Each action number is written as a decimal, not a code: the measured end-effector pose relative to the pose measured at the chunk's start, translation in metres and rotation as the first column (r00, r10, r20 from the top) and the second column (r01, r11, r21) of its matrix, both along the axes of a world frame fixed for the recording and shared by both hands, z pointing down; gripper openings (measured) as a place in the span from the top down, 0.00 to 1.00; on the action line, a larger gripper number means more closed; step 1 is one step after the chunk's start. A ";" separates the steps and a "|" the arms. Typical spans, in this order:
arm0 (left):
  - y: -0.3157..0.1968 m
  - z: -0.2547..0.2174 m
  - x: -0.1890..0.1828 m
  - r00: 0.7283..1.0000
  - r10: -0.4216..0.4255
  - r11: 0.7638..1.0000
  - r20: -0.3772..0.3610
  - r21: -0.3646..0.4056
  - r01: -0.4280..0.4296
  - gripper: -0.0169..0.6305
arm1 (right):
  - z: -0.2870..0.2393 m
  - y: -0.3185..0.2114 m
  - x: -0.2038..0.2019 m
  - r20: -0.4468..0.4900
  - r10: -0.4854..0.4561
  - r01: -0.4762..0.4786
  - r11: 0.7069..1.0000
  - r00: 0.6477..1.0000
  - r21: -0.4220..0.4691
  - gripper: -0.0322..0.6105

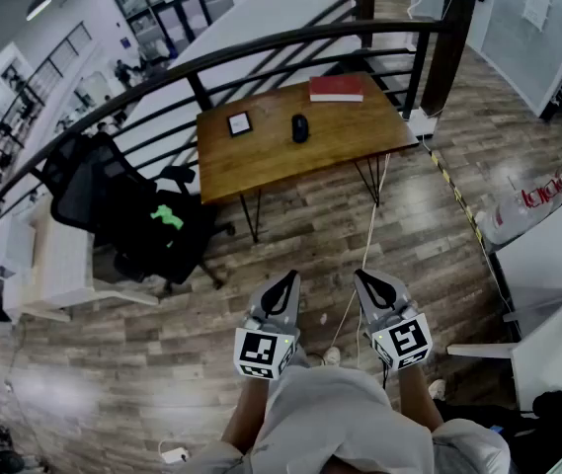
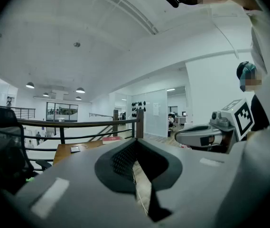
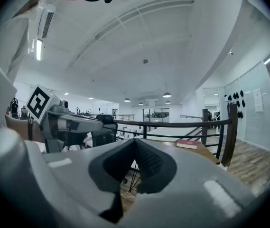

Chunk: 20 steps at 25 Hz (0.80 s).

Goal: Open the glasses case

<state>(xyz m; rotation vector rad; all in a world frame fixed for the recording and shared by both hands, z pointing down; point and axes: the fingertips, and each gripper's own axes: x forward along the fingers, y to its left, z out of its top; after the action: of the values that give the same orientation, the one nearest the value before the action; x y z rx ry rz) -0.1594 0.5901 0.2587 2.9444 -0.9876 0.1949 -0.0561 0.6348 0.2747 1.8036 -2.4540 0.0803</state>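
My left hand-held gripper (image 1: pixel 288 280) sits low in the middle of the head view with its jaws pressed together on nothing. Its own view agrees: the two dark pads meet at the tip, with only the room beyond them. The right hand-held gripper (image 1: pixel 364 278) is just beside it, likewise closed and empty, and both point roughly level toward the top of the frame. Beneath them is wooden floor (image 1: pixel 290 225), so neither is near anything to work on. Further up, in the upper middle of the frame, stands the desk (image 1: pixel 350 141), well apart from both tools. On it is the glasses case (image 1: pixel 300 127), as I take the small dark oval thing near the desk's centre to be. It looks closed, though it is too small for me to be sure. To its left lies a small square object (image 1: pixel 239 123), and a red book (image 1: pixel 336 88) rests at the far edge by the railing (image 1: pixel 261 47). A black office chair (image 1: pixel 113 200) stands at the desk's left. By my reading the task has not begun: the approach, a steadying hold and the lifting of the lid are all left to do.
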 end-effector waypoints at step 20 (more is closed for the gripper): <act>-0.091 0.019 0.024 0.998 -0.061 0.998 -0.007 -0.007 0.061 0.95 | 0.016 -0.099 0.032 0.003 -0.009 0.009 1.000 1.000 -0.023 0.95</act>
<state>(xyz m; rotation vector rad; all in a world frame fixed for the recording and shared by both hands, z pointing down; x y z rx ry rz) -0.1359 0.4987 0.2778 2.9023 -1.0715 0.1849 -0.0236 0.5357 0.2908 1.7844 -2.4529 0.1105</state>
